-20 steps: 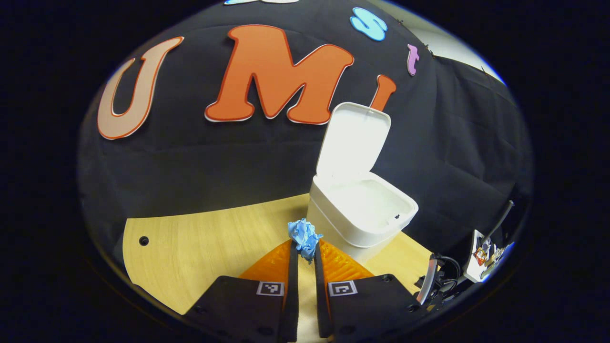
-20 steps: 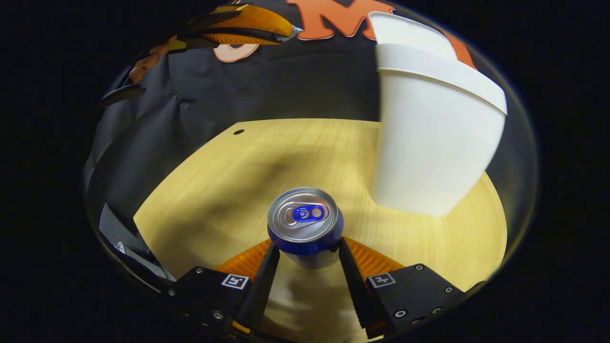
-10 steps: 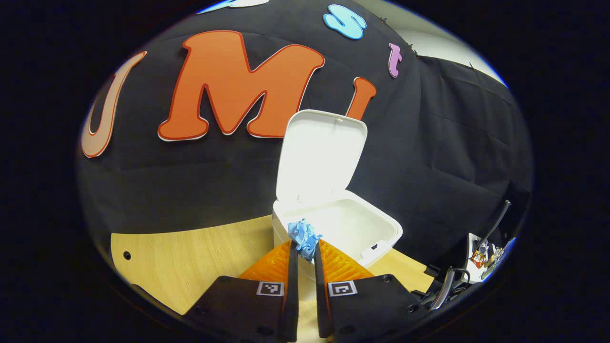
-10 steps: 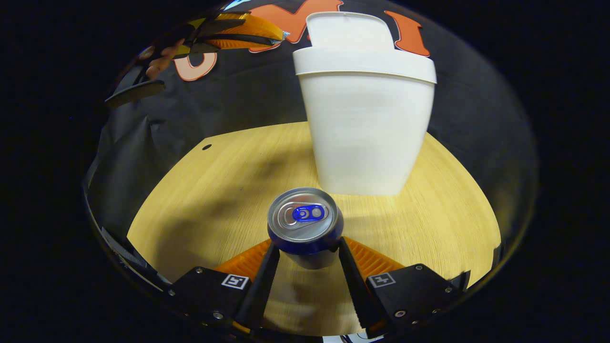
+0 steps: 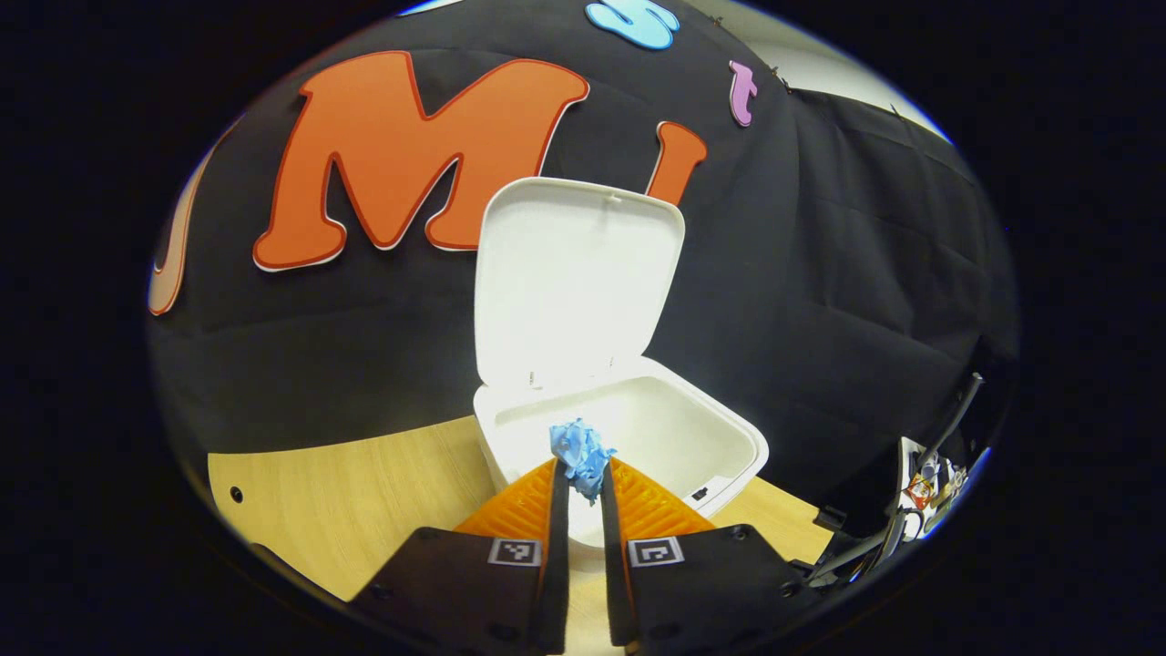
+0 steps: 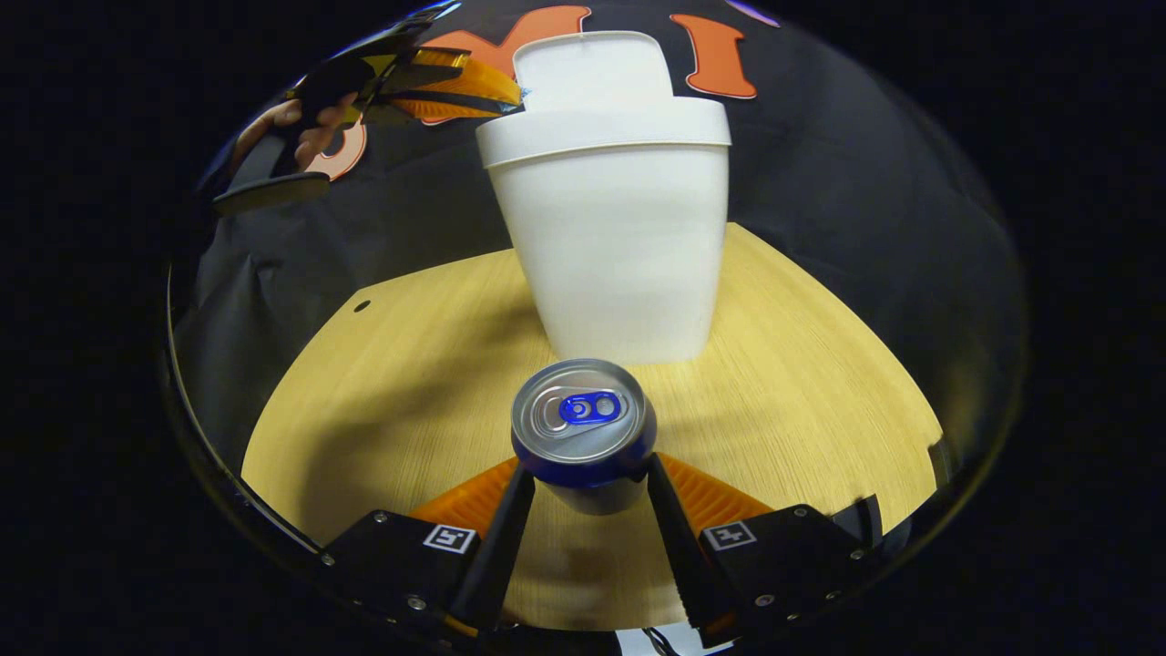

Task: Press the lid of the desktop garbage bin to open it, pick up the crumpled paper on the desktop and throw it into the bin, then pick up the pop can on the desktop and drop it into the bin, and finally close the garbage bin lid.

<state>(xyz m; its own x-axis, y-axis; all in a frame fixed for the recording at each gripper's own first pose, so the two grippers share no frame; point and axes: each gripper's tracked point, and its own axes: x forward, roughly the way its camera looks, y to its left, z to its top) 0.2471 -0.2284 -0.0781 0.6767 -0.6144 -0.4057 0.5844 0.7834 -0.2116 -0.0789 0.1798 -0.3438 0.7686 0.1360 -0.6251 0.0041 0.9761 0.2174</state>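
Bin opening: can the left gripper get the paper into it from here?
Probably yes. The lid stands upright, the bin is open, and the left gripper holds the paper at its near rim with nothing between.

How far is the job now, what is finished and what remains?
Done: the white plastic bin stands with its lid raised. In hand: the left gripper holds the crumpled blue paper at the bin's open mouth, not yet released; the right gripper grips the blue pop can with silver top in front of the bin. Left: drop the paper, drop the can, close the lid.
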